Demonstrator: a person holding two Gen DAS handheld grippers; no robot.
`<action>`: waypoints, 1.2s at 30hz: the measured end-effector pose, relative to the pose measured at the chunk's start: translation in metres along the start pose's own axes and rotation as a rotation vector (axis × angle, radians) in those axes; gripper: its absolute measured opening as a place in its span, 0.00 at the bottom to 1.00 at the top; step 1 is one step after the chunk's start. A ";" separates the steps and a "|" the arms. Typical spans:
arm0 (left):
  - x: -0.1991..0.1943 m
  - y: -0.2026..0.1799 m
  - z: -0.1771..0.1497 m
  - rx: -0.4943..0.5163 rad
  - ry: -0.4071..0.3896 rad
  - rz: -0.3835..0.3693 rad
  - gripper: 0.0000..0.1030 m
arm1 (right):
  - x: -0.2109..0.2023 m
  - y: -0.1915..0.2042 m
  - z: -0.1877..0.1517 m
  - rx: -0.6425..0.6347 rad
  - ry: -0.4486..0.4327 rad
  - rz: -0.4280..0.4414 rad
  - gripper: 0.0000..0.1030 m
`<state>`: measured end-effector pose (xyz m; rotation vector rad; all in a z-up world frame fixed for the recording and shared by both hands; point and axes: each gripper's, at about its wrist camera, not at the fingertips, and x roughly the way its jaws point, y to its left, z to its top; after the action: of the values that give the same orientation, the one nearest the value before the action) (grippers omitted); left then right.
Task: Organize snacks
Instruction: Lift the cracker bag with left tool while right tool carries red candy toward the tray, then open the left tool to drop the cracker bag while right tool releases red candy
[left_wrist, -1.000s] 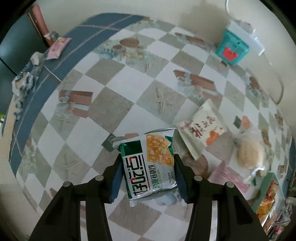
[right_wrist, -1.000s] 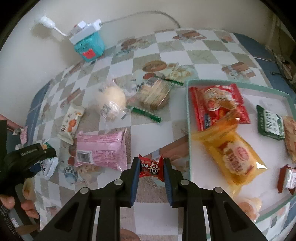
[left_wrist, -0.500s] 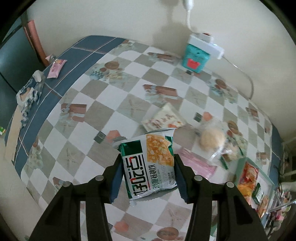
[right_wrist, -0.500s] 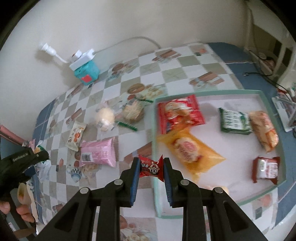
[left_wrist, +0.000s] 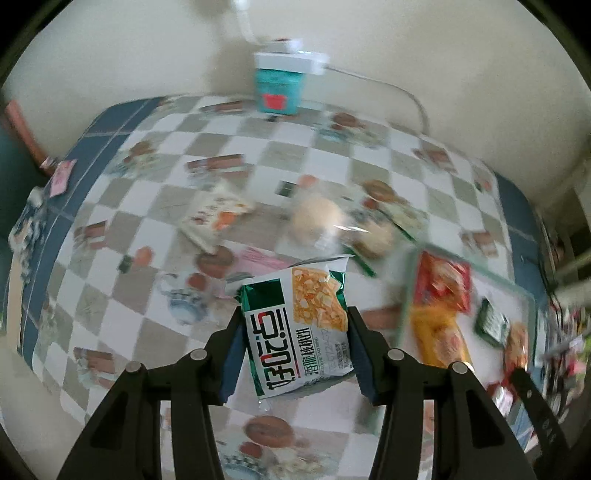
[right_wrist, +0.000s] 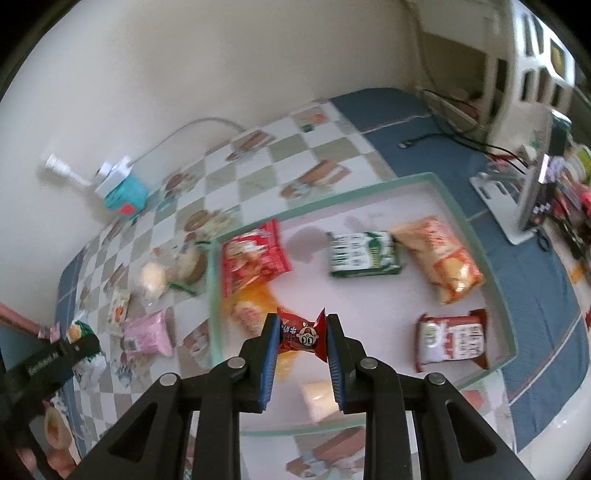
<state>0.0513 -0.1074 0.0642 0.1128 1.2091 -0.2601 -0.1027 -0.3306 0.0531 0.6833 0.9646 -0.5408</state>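
Observation:
My left gripper (left_wrist: 293, 328) is shut on a green and white snack bag (left_wrist: 295, 325), held above the checkered tablecloth, left of the tray. My right gripper (right_wrist: 301, 334) is shut on a small red candy packet (right_wrist: 301, 334) and hovers over the near part of a white tray with a green rim (right_wrist: 476, 229). In the tray lie a red bag (right_wrist: 255, 258), an orange bun pack (right_wrist: 247, 310), a green pack (right_wrist: 364, 254), an orange bag (right_wrist: 439, 258) and a red and white pack (right_wrist: 452, 339). The tray also shows in the left wrist view (left_wrist: 524, 291).
Loose snacks lie on the cloth left of the tray: a pink pack (right_wrist: 149, 332), a round bun (right_wrist: 151, 278), a white packet (left_wrist: 214, 218). A teal box with a power strip (left_wrist: 279, 86) stands by the wall. Cables and a white stand (right_wrist: 517, 199) lie right of the tray.
Both grippers have swung right with their snacks. The right one now hangs over the tray's interior; the left view now reaches the tray's left edge.

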 end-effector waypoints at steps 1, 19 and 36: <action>-0.001 -0.012 -0.004 0.029 0.002 -0.007 0.51 | 0.000 -0.006 0.001 0.012 -0.001 -0.001 0.26; 0.013 -0.114 -0.054 0.301 0.083 -0.031 0.51 | -0.006 -0.076 0.007 0.151 -0.011 -0.019 0.26; 0.040 -0.128 -0.071 0.332 0.189 -0.011 0.56 | 0.030 -0.084 -0.001 0.156 0.092 -0.047 0.27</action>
<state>-0.0333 -0.2206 0.0081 0.4268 1.3464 -0.4673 -0.1467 -0.3893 0.0028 0.8319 1.0336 -0.6353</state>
